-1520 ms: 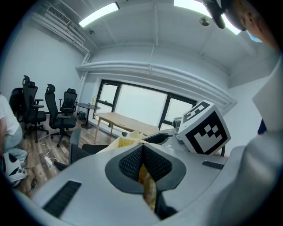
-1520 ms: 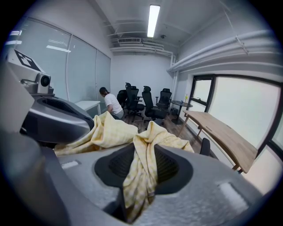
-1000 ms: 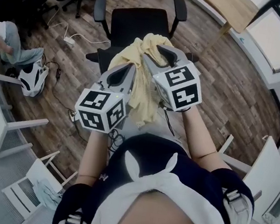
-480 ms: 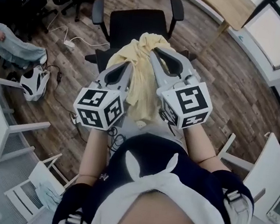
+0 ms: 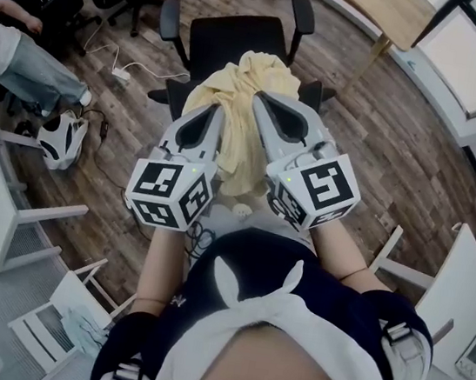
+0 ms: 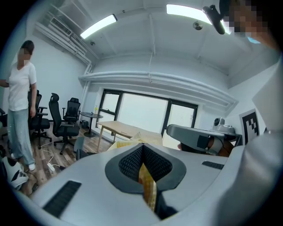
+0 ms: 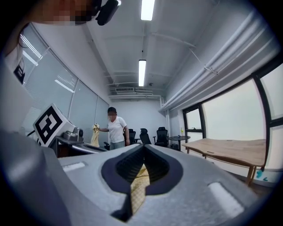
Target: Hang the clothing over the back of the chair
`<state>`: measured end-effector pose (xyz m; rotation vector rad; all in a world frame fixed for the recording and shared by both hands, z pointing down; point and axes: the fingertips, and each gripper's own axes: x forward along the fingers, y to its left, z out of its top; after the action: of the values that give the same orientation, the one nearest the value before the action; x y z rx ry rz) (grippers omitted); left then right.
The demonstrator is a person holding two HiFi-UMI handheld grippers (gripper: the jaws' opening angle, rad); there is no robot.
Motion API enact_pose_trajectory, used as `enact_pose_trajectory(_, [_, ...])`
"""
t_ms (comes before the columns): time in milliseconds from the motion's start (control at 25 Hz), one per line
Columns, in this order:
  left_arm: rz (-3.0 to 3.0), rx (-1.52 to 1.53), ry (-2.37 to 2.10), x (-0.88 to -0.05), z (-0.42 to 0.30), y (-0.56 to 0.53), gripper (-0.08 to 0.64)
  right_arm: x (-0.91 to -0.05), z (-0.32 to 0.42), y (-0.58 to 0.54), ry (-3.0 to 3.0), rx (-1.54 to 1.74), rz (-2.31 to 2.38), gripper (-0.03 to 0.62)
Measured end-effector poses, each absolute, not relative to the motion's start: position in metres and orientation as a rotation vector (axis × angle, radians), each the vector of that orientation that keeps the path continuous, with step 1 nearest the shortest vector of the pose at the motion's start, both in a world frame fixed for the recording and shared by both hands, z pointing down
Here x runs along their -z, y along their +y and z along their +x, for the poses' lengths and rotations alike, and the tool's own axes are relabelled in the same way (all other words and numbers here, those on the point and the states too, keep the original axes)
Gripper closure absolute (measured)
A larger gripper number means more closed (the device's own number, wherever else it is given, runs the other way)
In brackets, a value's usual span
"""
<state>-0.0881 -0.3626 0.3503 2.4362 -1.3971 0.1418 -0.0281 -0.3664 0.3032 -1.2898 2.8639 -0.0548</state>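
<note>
The left gripper (image 6: 142,146) has its jaws pressed together on a fold of the clothing (image 6: 148,187). A narrow yellow strip runs down out of the seam between the ribbed black pads. The right gripper (image 7: 143,147) is clamped the same way, with a strip of the clothing (image 7: 138,187) pinched between its closed jaws.

In the head view, the left gripper (image 5: 217,114) and the right gripper (image 5: 258,99) sit side by side, both pointing away from the person. The clothing (image 5: 233,96) bunches up at their tips and hangs between them. Its long axis runs from the chair (image 5: 232,43) back toward the person, and its lower end trails below the marker cubes.

The cloth is soft, pale yellow and heavily crumpled. It covers the middle of the black chair's back edge; I cannot tell whether it rests on it. The floor (image 5: 384,153) is wood plank.
</note>
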Motion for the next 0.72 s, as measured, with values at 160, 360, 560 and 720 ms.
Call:
enact_pose_trajectory(160, [2.45, -0.139, -1.404, -0.345, -0.088, -0.354, 0.554, -0.307, -0.031, -0.357, 2.878, 0.053, -1.272, 0.594])
enact_pose_trajectory(360, [2.462, -0.132, -1.396, -0.341, -0.085, -0.341, 0.554, -0.312, -0.036, -0.345, 2.911, 0.017, -1.259, 0.594])
enact_pose_trajectory(560, [2.464, -0.138, -1.387, -0.344, -0.082, -0.33, 0.554, -0.313, -0.035, -0.331, 2.929, 0.009, -1.272, 0.594])
enact_pose_trajectory(720, [2.482, -0.128, -1.371, -0.343, -0.076, -0.318, 0.554, -0.315, -0.03, -0.318, 2.924, 0.022, -1.298, 0.594])
